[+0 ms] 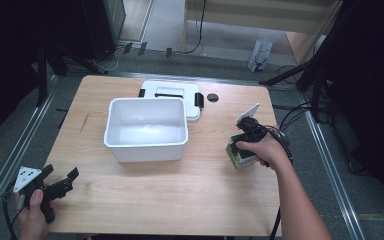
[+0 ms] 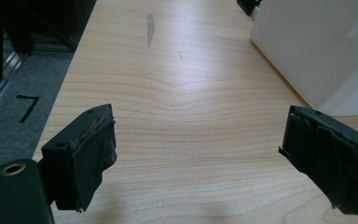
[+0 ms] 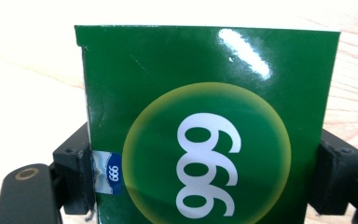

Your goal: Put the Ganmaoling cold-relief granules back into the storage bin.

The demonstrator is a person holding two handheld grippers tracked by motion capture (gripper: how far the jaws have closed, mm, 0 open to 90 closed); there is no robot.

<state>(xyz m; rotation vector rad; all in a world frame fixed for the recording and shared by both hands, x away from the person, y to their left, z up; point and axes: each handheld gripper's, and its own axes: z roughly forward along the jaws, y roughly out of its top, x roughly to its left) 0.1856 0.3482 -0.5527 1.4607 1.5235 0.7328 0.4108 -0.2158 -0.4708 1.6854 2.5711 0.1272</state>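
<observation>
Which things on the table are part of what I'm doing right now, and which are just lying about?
In play, as far as I can judge:
green box, clamped in the right gripper
open white bin, the likely destination
bin lid, off, behind the bin

Idle:
left gripper, open, holding nothing
small black disc

Bright overhead light — glare, dark edges

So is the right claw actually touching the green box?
Touching. In the right gripper view, the right claw has both black jaws pressed flush against opposite sides of the green box, with no gap visible.
</observation>
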